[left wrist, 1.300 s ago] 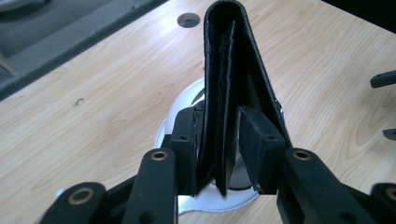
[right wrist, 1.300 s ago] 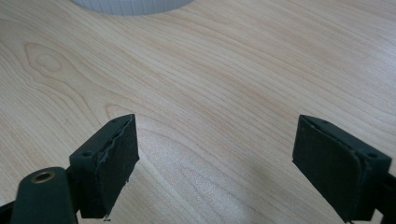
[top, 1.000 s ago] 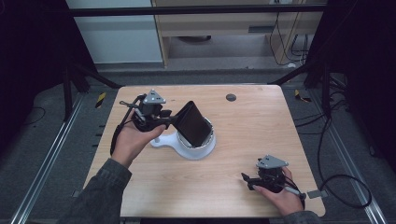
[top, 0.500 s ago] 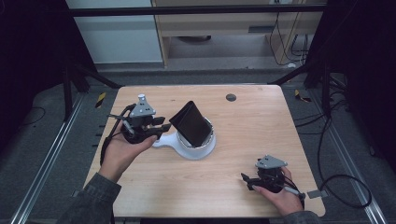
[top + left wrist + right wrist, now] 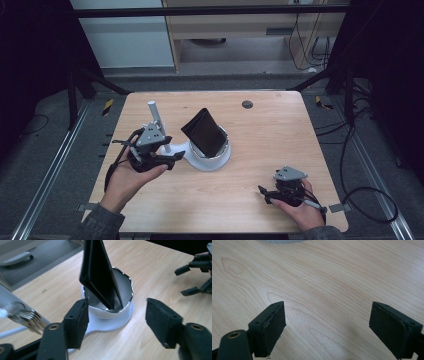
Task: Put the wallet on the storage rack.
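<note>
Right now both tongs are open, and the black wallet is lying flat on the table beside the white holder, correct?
Not quite. Both the left tongs and right tongs are open, but the black wallet stands tilted inside the white holder, not flat beside it. The left gripper view shows this.

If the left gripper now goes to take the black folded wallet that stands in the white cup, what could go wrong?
1. The black folded wallet leans tilted in the white round cup, resting on the rim. A push from one jaw of the open left gripper might tip it out.
2. The cup looks light on its flat white base; a sideways pull might drag or overturn it.
3. The right gripper rests open, far from the cup, so nothing steadies it.
</note>
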